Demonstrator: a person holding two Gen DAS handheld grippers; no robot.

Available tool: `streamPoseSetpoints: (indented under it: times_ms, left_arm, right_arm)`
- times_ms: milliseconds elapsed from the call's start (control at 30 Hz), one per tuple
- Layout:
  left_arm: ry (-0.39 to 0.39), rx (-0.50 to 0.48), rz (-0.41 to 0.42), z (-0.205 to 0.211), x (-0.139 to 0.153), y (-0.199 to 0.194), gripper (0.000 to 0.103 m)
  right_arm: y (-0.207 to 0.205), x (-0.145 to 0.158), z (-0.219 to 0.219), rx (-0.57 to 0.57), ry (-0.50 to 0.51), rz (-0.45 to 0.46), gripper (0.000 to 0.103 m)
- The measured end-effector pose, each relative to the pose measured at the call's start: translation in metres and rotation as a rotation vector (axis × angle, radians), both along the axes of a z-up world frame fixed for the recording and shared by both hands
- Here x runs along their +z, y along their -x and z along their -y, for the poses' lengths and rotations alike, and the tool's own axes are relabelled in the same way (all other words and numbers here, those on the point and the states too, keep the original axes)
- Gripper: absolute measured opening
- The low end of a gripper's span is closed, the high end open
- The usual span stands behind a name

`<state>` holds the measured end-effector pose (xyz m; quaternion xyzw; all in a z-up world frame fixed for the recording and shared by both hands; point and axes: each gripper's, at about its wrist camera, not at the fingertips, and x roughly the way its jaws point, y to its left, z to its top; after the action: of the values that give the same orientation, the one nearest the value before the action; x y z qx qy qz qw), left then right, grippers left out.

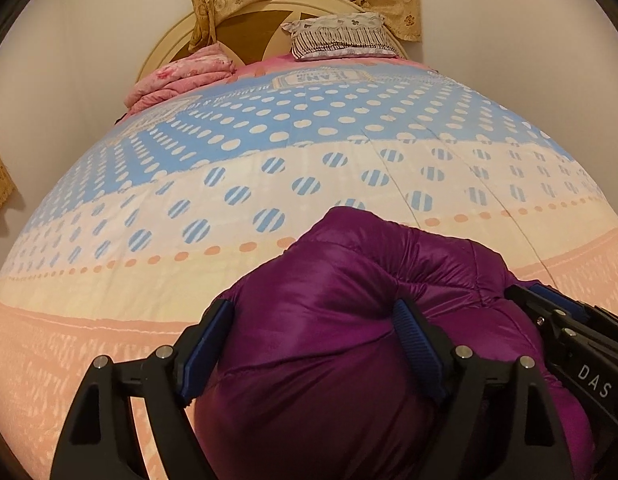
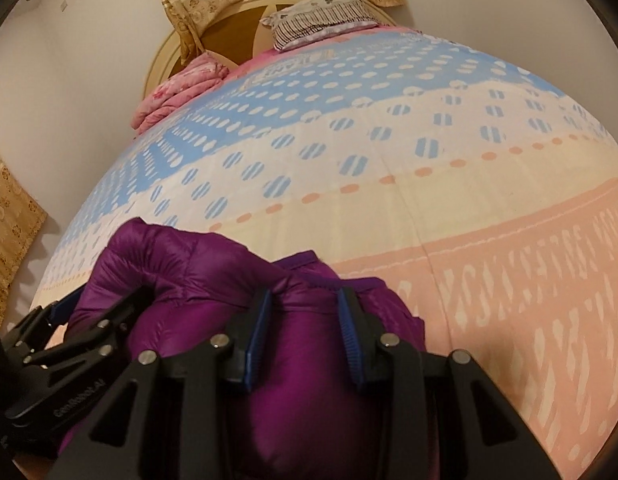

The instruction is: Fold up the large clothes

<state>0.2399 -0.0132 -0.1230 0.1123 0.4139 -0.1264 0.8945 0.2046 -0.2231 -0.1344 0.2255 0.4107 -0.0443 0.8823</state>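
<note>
Left wrist view: the left gripper (image 1: 313,320) stands wide, its blue pads (image 1: 415,330) astride a puffy fold of the purple jacket (image 1: 349,292); whether they press it is unclear. The jacket lies bunched on the dotted bedcover (image 1: 269,168) just ahead of the fingers. To its right, the right gripper (image 1: 549,300) bears "DAS".

Right wrist view: the right gripper (image 2: 305,300), jaws narrower, pinches a jacket (image 2: 213,264) ridge. Left of it, the left gripper (image 2: 93,304) carries blurred lettering.
</note>
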Motion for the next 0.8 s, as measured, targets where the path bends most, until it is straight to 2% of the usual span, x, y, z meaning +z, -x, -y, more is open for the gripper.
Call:
streamPoseSetpoints:
  times_ms: [100, 233, 467, 633, 800]
  left_arm:
    - [0.002, 0.002, -0.006, 0.001, -0.005, -0.003, 0.083]
    - [-0.002, 0.000, -0.011, 0.002, -0.008, -0.003, 0.083]
    - [-0.019, -0.013, 0.000, 0.001, -0.008, 0.002, 0.084]
    - [-0.021, -0.012, 0.002, -0.001, -0.008, 0.003, 0.084]
    - [-0.042, -0.015, 0.013, -0.001, -0.007, 0.006, 0.084]
  right_arm:
    - [-0.009, -0.003, -0.004, 0.000, 0.032, -0.010, 0.038]
    - [-0.010, -0.006, 0.000, -0.004, 0.011, -0.005, 0.037]
    - [-0.010, 0.006, -0.004, 0.020, 0.049, -0.052, 0.038]
    - [0.039, 0.052, -0.013, 0.042, 0.071, 0.015, 0.041]
    - [0.065, 0.035, -0.022, 0.023, 0.061, -0.001, 0.041]
